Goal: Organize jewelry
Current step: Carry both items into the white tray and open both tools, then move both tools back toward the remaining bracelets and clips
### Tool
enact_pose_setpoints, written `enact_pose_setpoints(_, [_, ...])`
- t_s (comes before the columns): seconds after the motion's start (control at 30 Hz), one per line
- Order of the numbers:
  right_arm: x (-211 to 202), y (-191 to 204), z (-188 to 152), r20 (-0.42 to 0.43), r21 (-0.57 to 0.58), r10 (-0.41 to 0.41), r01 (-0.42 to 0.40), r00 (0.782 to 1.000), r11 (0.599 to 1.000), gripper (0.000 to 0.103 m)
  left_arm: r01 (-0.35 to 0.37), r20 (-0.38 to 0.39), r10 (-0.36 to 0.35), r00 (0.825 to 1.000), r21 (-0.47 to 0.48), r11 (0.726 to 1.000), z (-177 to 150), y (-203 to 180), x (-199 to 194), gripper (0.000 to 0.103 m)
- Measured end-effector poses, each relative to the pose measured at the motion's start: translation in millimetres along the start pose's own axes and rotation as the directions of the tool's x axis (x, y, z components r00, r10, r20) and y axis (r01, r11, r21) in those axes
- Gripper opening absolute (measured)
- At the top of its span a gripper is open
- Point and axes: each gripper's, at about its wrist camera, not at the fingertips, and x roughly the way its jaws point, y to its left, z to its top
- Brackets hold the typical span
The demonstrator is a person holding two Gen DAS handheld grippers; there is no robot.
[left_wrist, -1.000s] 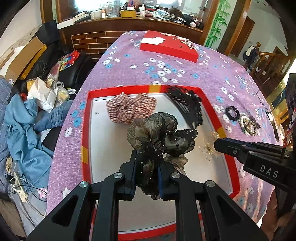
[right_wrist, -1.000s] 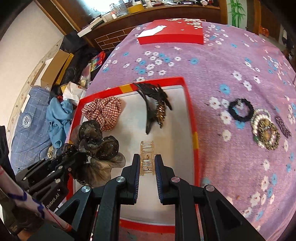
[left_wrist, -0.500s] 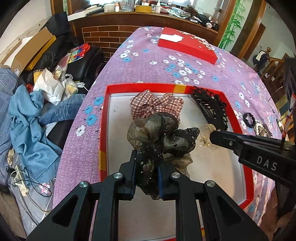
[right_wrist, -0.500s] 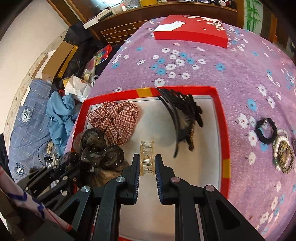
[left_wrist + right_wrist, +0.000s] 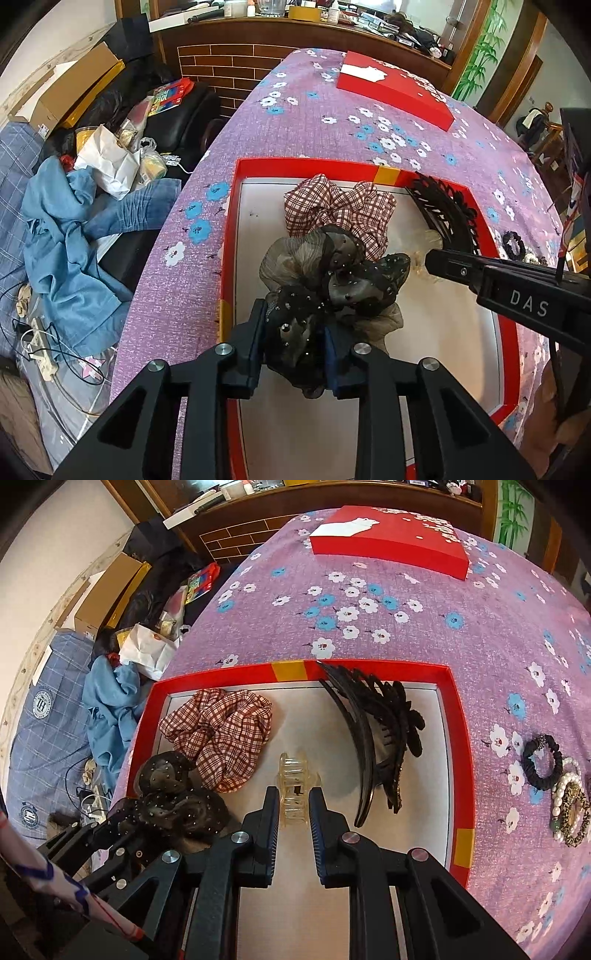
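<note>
A red-rimmed tray (image 5: 231, 236) (image 5: 460, 738) with a white floor lies on the purple flowered cloth. My left gripper (image 5: 293, 341) is shut on a black and brown mesh scrunchie (image 5: 332, 273) (image 5: 173, 797) over the tray's left side. My right gripper (image 5: 293, 812) is shut on a clear amber claw clip (image 5: 293, 790) over the tray's middle. A plaid scrunchie (image 5: 340, 210) (image 5: 221, 731) and a black hair claw (image 5: 448, 210) (image 5: 380, 734) lie in the tray.
A black hair tie (image 5: 543, 762) and pearl bracelets (image 5: 570, 808) lie on the cloth right of the tray. A red box lid (image 5: 388, 541) (image 5: 395, 94) sits at the far end. The table's left edge drops to clothes and bags on the floor (image 5: 74, 206).
Both grippers have moved leftward over the tray with their loads still held; the tray contents appear shifted right in both views.
</note>
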Motion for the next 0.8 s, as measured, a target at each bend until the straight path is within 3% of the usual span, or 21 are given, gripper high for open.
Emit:
enact_pose_setpoints(0.17, [-12, -4, -1, 0.018, 0.016, 0.022, -0.022, 1.0, 1.0, 0.036, 0.005, 0.013, -0.005, 1.0, -0.01, 1.0, 2, 0, -8, 0.035])
enact_pose_setpoints(0.37, [-33, -11, -6, 0.048, 0.048, 0.045, -0.048, 0.998, 0.998, 0.037, -0.002, 0.034, 0.002, 0.999, -0.013, 1.0, 5, -4, -19, 0.036])
enact_pose_setpoints(0.5, [-47, -22, -14, 0.066, 0.088, 0.06, -0.065, 0.996, 0.994, 0.037, -0.01, 0.055, 0.011, 0.998, -0.01, 1.0, 6, -6, -28, 0.048])
enact_pose_setpoints(0.8, [-74, -49, -44, 0.09, 0.159, 0.064, -0.078, 0.994, 0.984, 0.039, -0.012, 0.063, 0.013, 0.998, -0.015, 1.0, 6, -13, -40, 0.049])
